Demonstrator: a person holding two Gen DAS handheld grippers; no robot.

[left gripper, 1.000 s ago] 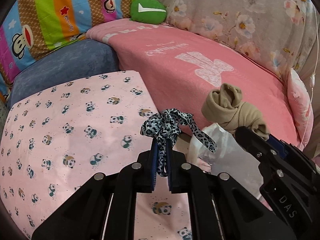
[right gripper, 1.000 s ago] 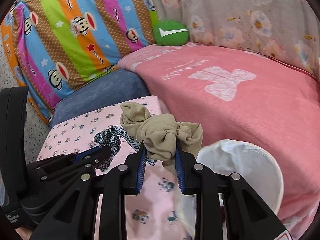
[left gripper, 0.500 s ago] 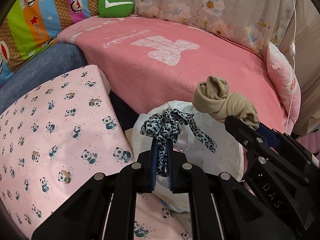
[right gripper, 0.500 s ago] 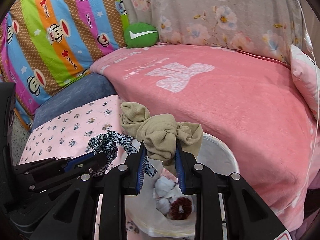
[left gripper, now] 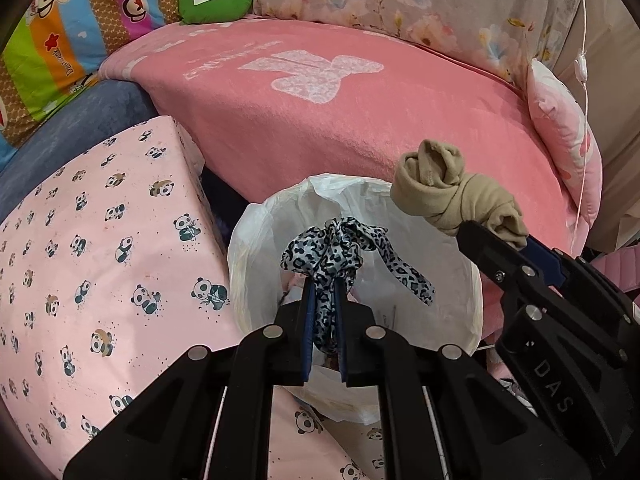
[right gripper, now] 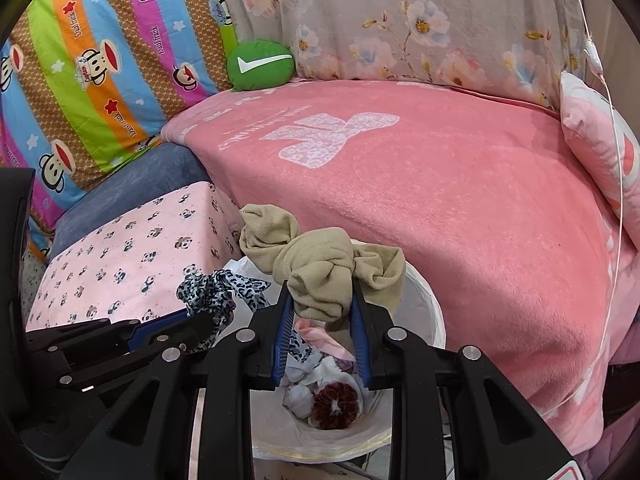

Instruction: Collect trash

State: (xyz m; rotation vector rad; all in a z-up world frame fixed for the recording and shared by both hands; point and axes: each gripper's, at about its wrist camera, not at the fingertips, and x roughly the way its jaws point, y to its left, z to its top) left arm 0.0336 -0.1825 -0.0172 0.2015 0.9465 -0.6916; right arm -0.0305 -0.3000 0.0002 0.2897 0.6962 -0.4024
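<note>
One scrunchie point(left gripper: 332, 256), one sock point(right gripper: 320, 276), one bin point(right gripper: 434, 320)

A home sitting or sleeping corner: a pink blanket point(right gripper: 420, 200) covers a couch, with cartoon-monkey bedding point(right gripper: 100, 72), a floral cover point(right gripper: 420, 20) and a lined wastebasket point(right gripper: 428, 320).

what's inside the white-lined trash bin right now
In the trash bin, the right wrist view shows crumpled white tissues, a dark reddish round piece and a pink scrap. The beige sock bundle and gripper fingers cover the rest.
</note>
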